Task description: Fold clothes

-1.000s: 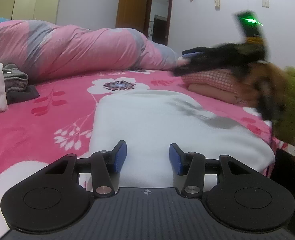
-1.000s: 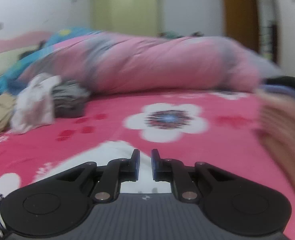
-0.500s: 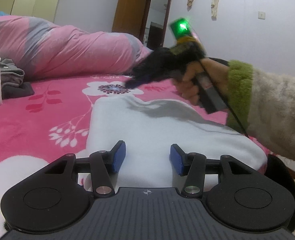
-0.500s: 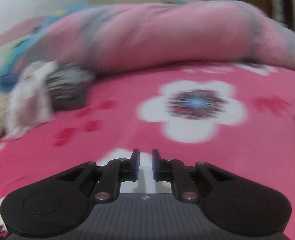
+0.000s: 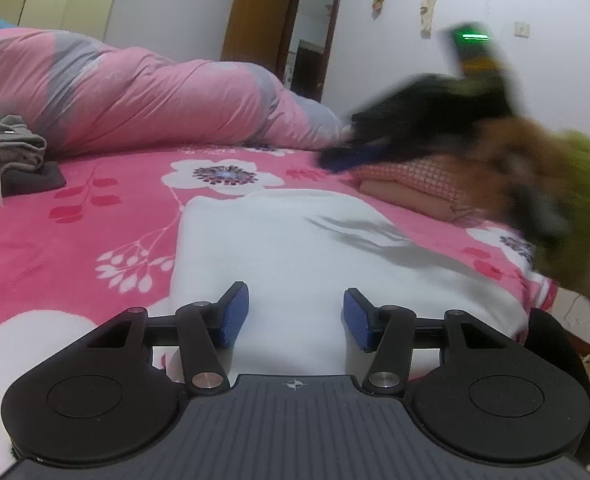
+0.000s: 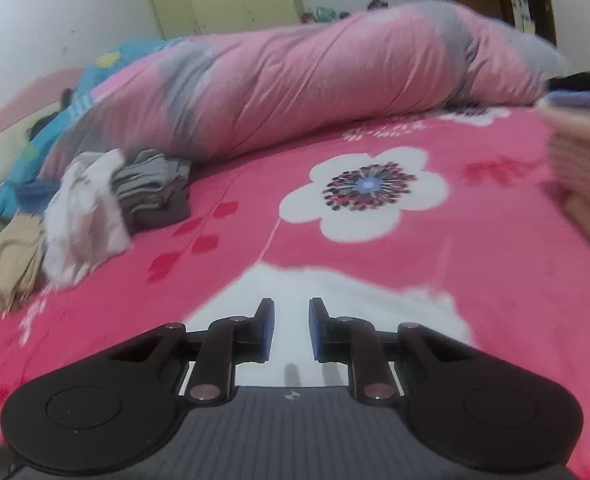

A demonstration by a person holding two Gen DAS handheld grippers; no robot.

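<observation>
Both wrist views sit low over the bed, sharing its flowered cover.

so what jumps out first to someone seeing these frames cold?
The hot-pink floral bedspread fills both views, with a big white flower at its middle. A long rolled pink-and-grey duvet lies along the far side, and a small pile of clothes sits at its left end. Nearest the left claw, whose jaws are opening with nothing between them, lies a flat folded white garment.
</observation>
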